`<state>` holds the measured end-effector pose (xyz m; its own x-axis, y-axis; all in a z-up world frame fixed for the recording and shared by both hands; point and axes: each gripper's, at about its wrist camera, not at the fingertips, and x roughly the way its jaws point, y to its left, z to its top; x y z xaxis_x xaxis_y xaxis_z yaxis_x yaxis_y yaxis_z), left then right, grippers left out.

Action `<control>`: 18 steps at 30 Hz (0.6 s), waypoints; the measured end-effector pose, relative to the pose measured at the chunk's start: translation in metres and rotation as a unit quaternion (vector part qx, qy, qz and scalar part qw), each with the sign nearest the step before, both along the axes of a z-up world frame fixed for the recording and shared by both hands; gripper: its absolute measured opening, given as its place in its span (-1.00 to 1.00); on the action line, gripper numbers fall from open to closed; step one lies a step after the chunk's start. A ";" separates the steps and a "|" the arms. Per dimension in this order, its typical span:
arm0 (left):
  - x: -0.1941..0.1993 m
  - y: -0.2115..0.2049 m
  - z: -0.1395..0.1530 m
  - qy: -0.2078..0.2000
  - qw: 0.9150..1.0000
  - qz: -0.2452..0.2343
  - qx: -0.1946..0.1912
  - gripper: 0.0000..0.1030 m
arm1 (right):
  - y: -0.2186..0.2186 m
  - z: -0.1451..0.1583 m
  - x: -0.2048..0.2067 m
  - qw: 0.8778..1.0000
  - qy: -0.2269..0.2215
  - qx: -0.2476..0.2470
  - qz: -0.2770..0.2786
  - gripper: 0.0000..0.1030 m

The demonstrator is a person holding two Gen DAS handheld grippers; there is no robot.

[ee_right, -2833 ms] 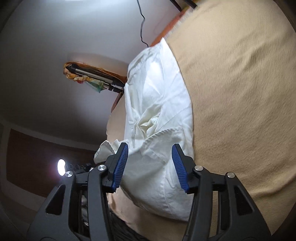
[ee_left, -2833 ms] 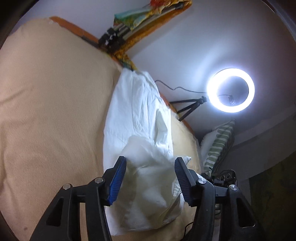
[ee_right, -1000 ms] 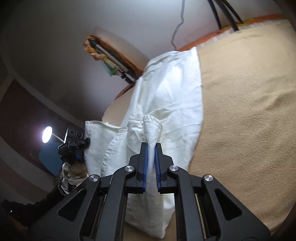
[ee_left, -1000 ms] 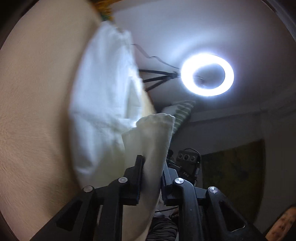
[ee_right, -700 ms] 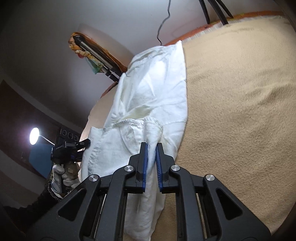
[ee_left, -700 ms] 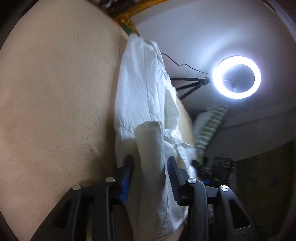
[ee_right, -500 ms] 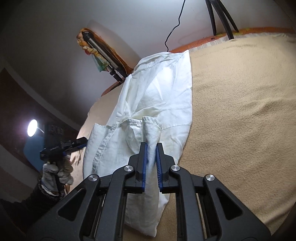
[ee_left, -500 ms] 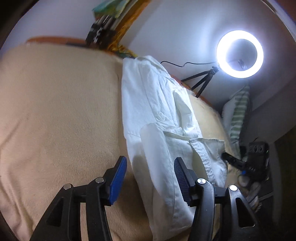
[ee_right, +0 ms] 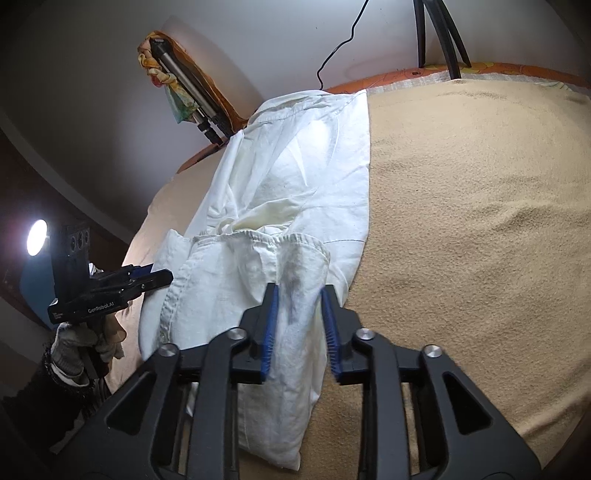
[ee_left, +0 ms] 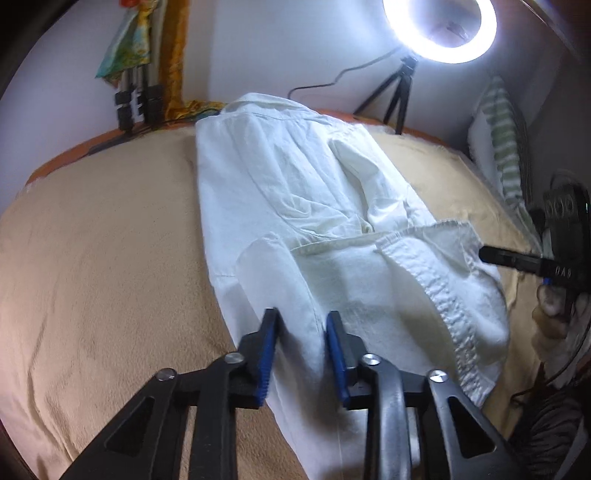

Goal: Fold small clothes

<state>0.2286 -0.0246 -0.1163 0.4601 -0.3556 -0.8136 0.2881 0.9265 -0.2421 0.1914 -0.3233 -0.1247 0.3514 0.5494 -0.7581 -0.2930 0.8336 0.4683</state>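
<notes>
A white shirt [ee_left: 295, 184] lies lengthwise on a tan blanket [ee_left: 92, 258], its near end folded back over the middle. My left gripper [ee_left: 301, 345] is open, its jaws on either side of a cloth fold at the shirt's near left edge. My right gripper [ee_right: 297, 325] is open, its blue pads apart around the folded hem [ee_right: 295, 258]. The shirt [ee_right: 295, 166] and blanket [ee_right: 480, 221] also show in the right wrist view. Each gripper appears in the other's view: the right one [ee_left: 517, 260], the left one [ee_right: 147, 280].
A lit ring light on a tripod [ee_left: 439, 29] stands at the far side. A striped pillow [ee_left: 502, 147] lies at the right. A folded tripod wrapped in patterned cloth [ee_left: 136, 74] leans against the wall. A cable [ee_right: 340, 44] hangs on the wall.
Both grippers lifted the shirt's near end and laid it forward over the middle. The left gripper opened first; the right gripper has just opened and let go of the hem.
</notes>
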 end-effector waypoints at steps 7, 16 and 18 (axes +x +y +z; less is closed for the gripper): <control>-0.001 0.062 -0.009 0.074 0.944 0.028 -0.322 -0.90 | 0.000 0.005 0.001 0.998 -0.017 0.063 0.021 -0.81; 0.017 0.085 -0.060 0.113 0.939 0.071 -0.316 -0.85 | 0.002 -0.025 0.020 0.999 -0.015 0.037 -0.004 -0.84; 0.017 0.079 -0.055 0.101 0.953 0.065 -0.278 -0.79 | 0.010 -0.029 0.024 1.000 -0.017 0.008 0.001 -0.83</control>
